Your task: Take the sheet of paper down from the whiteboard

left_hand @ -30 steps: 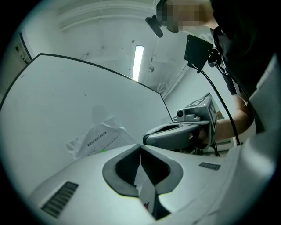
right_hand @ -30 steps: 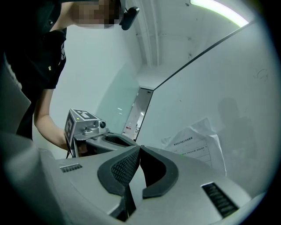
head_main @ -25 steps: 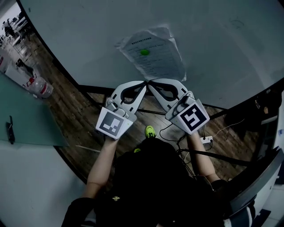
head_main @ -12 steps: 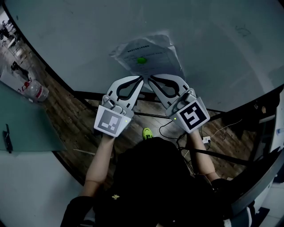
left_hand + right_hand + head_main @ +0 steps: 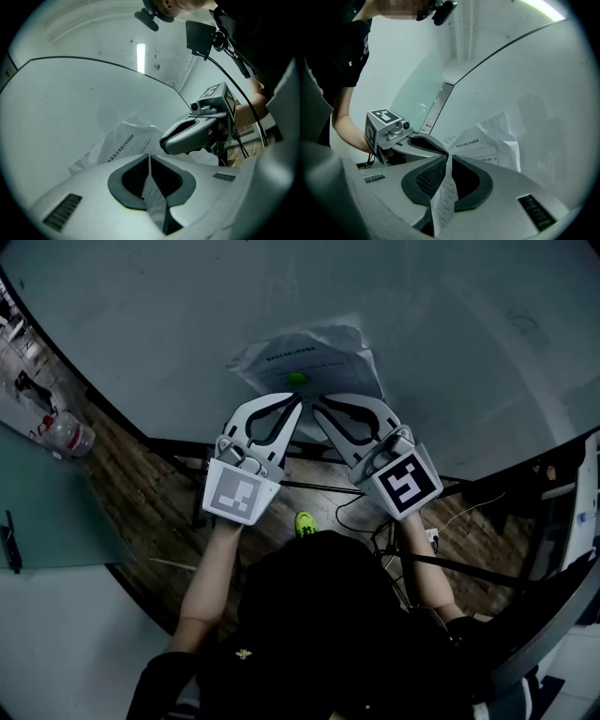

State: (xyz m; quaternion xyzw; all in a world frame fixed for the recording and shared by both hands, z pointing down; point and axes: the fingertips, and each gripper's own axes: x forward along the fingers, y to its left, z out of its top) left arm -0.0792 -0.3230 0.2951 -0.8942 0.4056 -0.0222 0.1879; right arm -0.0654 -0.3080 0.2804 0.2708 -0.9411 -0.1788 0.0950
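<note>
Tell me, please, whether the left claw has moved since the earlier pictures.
Yes. The left claw has moved up the whiteboard, closer to the green magnet.

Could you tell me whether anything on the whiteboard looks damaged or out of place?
Yes: the sheet of paper on the whiteboard is badly crumpled, with creased corners. It sits tilted rather than square, and the only thing seen pinning it is one green magnet.
</note>
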